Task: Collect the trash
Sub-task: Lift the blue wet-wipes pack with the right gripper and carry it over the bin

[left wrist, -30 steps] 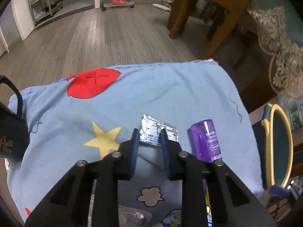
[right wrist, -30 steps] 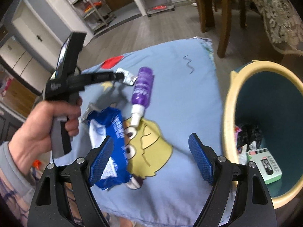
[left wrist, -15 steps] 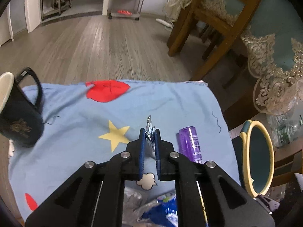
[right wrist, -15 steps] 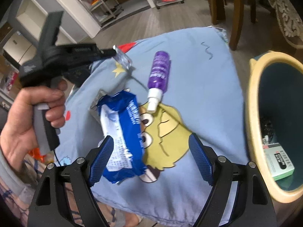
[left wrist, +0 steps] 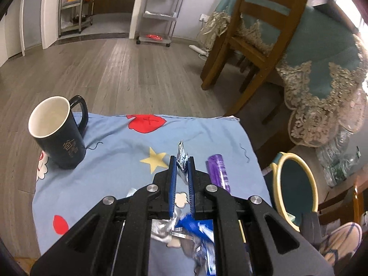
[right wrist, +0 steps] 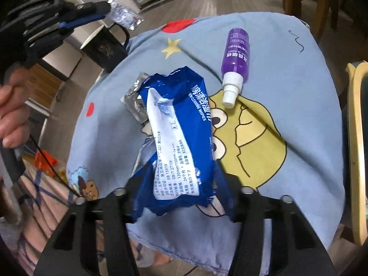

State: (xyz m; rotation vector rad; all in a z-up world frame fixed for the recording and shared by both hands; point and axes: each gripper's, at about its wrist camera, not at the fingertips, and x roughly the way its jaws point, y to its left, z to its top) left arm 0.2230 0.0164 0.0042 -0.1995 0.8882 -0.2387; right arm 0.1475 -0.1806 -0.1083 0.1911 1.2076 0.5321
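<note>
My left gripper [left wrist: 181, 161] is shut on a small silver sachet [left wrist: 181, 154] and holds it in the air above the blue cartoon cloth [left wrist: 115, 161]. The right wrist view shows the same left gripper [right wrist: 104, 10] at the upper left, with the sachet [right wrist: 124, 16] hanging from its tips. My right gripper [right wrist: 181, 184] is closing on a blue wipes pack [right wrist: 181, 138]. The pack's near end is bunched between the jaws and hides the pads. A crumpled silver wrapper [right wrist: 134, 101] lies under the pack. The teal bin with a yellow rim [left wrist: 276, 184] stands to the right.
A purple spray bottle [right wrist: 235, 50] lies on the cloth beyond the pack. A black mug [left wrist: 57, 138] stands at the cloth's far left. A wooden chair [left wrist: 253, 34] and a draped table sit beyond. A person's hand [right wrist: 11, 105] grips the left tool.
The left gripper closed on the sachet and rose with it off the cloth. The right gripper moved left over the blue pack, and its jaws narrowed around it.
</note>
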